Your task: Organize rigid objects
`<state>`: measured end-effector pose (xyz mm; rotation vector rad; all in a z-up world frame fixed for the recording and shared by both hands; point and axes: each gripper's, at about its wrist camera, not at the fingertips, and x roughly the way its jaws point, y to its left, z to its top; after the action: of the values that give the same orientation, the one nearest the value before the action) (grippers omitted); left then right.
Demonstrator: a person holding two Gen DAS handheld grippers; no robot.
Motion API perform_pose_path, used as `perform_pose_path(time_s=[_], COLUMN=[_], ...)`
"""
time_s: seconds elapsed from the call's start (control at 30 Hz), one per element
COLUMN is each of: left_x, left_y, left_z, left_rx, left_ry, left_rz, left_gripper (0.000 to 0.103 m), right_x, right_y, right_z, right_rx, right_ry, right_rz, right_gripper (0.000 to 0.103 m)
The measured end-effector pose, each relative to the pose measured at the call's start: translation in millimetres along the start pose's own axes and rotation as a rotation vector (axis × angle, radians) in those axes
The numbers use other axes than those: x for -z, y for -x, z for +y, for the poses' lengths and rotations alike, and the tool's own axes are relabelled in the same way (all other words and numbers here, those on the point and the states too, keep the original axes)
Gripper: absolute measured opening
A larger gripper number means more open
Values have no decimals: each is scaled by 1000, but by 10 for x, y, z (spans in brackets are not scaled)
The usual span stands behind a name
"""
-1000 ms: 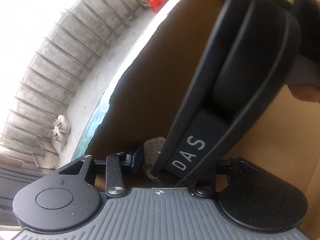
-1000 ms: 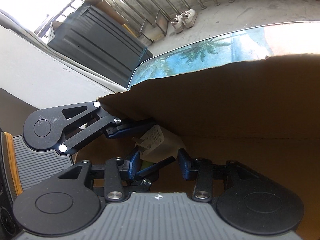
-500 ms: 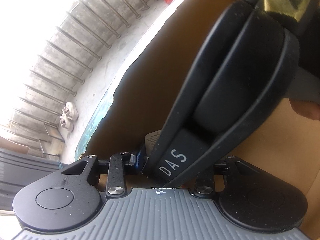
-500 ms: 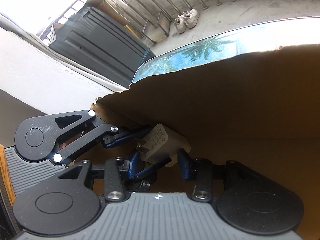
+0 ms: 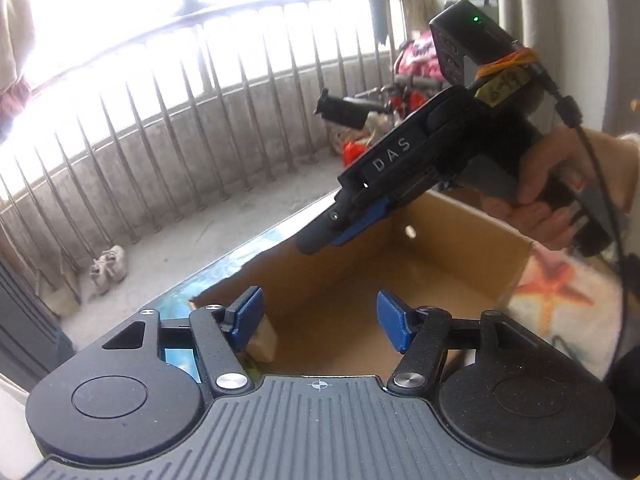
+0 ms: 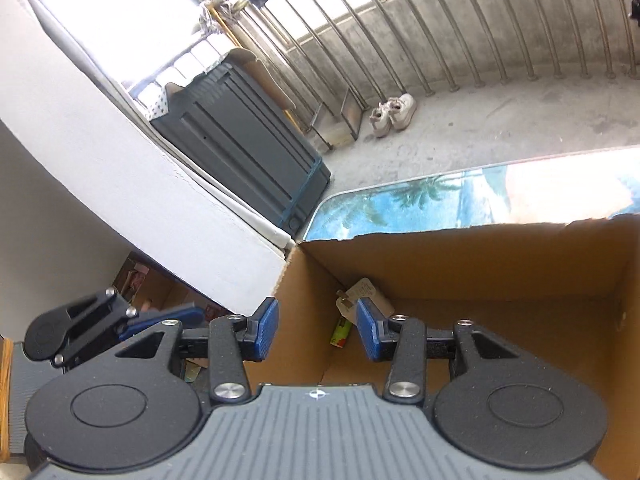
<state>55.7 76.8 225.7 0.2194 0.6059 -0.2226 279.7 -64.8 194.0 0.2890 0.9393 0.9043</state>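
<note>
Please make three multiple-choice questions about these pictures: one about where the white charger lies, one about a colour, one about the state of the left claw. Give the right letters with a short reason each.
1. Where is the white charger?
A. inside the cardboard box
B. on the floor beside the shoes
C. between the right claw pads

2. What colour are the claw pads?
A. red
B. blue
C. white

3. What is between the left claw pads?
A. the charger
B. a shoe
C. nothing

Answers:
1 A, it lies in the box corner.
2 B, both views show blue pads.
3 C, the jaws are opening with only the box interior behind them.
</note>
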Motion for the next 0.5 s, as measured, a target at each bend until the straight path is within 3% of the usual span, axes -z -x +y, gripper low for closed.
perform_pose_path(time_s=[0.1,0.2,0.3,0.5], left_x=[182,336,456,750], left_y=[244,216,29,-469], left_z=[-445,-769,-1090,-1554], left_rx=[47,122,184,304], left_ry=[28,8,-52,-100], left_rz=[-49,-74,-85,-31], left_gripper=[63,63,62,55], right_x=[114,257,493,1087], right_y=[365,607,843,1190], right_z=[101,104,11,-262], right_rx=[13,19,12,73], right_ry=[32,31,7,-37], right_rz=[-39,-77,-94,-84], right_gripper=[46,46,46,46])
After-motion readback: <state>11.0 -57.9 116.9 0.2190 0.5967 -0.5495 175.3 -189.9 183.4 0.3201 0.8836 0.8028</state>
